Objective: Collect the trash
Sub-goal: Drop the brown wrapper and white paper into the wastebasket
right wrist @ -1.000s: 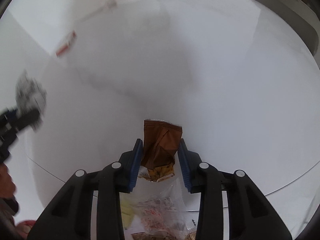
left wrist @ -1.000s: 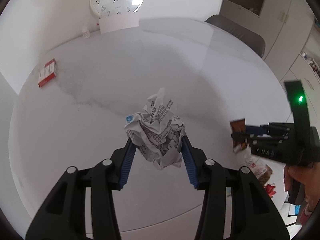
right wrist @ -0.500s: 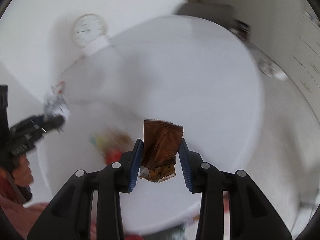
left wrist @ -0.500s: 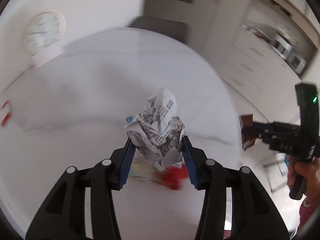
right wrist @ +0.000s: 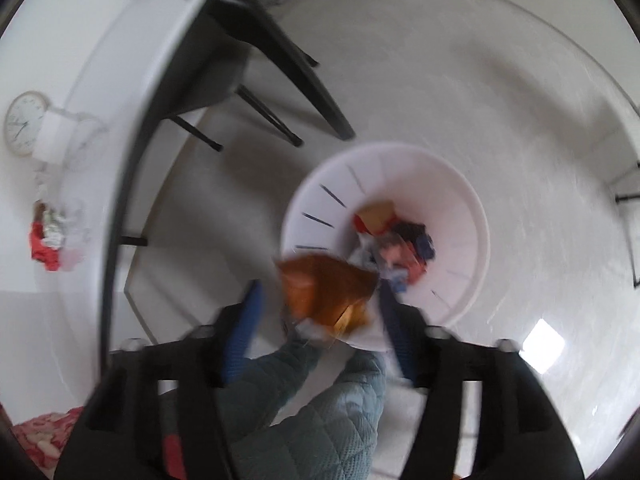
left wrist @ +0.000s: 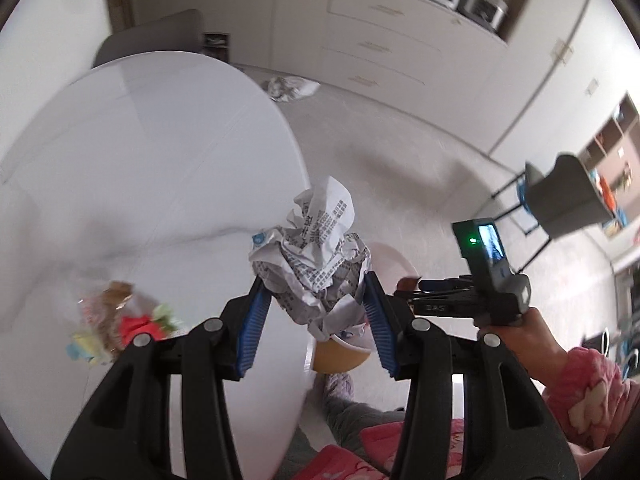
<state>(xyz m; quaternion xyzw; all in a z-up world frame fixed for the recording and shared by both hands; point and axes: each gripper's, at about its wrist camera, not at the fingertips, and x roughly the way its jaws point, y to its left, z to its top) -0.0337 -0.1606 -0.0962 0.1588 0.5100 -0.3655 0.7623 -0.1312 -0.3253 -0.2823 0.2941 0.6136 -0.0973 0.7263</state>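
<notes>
My left gripper [left wrist: 310, 312] is shut on a crumpled ball of printed paper [left wrist: 310, 256], held at the table's edge above the floor. My right gripper [right wrist: 320, 312] is over a white trash bin [right wrist: 472, 216] on the floor. Its jaws stand wide apart and a brown snack wrapper [right wrist: 324, 288] sits loose between them, blurred, above the bin's near rim. The bin holds several pieces of coloured trash [right wrist: 396, 240]. In the left wrist view the right gripper [left wrist: 404, 284] shows at right, over the bin [left wrist: 394, 258].
The round white table [left wrist: 140, 184] is at left, with a pile of wrappers [left wrist: 120, 320] near its edge; it also shows in the right wrist view [right wrist: 52, 232]. A crumpled bag [left wrist: 292, 87] lies on the floor. A grey chair [left wrist: 568, 196] stands at right. My legs [right wrist: 304, 400] are below.
Both grippers swung right, off the table toward the floor bin. The right gripper opened and the brown wrapper came loose. The left still grips the paper ball.
</notes>
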